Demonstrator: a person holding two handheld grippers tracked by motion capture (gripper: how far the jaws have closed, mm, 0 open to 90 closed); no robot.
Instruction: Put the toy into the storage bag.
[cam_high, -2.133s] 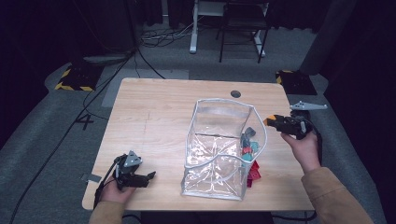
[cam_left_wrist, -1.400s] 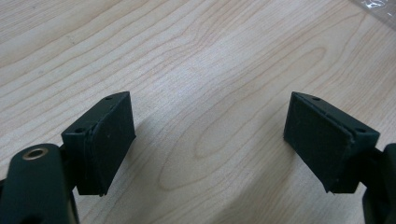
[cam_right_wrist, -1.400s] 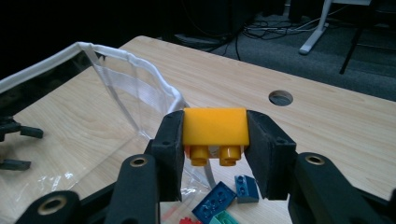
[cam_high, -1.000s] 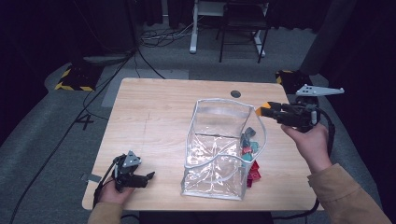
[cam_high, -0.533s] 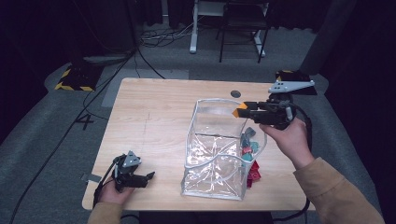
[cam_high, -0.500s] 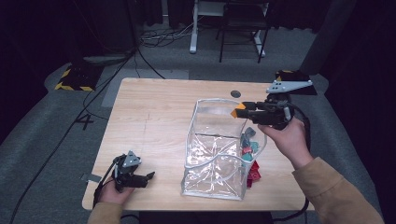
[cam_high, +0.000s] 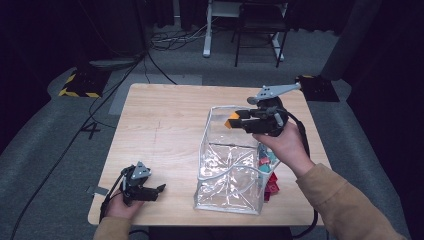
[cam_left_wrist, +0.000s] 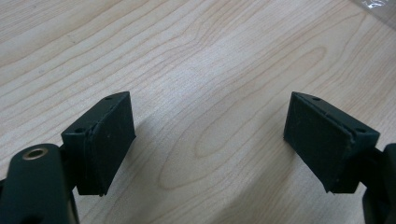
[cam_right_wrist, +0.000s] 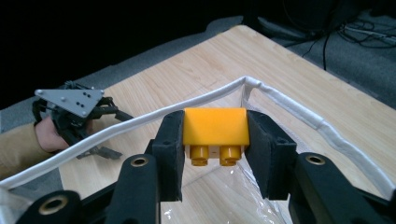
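A person's right gripper (cam_high: 235, 121) clamps a small orange-yellow plastic building brick (cam_right_wrist: 215, 127) between its black jaws, studs facing down. It holds the brick above the open top of a clear plastic bag with a white rim (cam_high: 230, 200), which stands on a light wooden table (cam_high: 165, 125). The left gripper (cam_high: 159, 189) rests on the table's near left corner, jaws wide apart with nothing between them.

dim dark room, evenly lit table (cam_high: 170, 130), soft shadows, mild blur.
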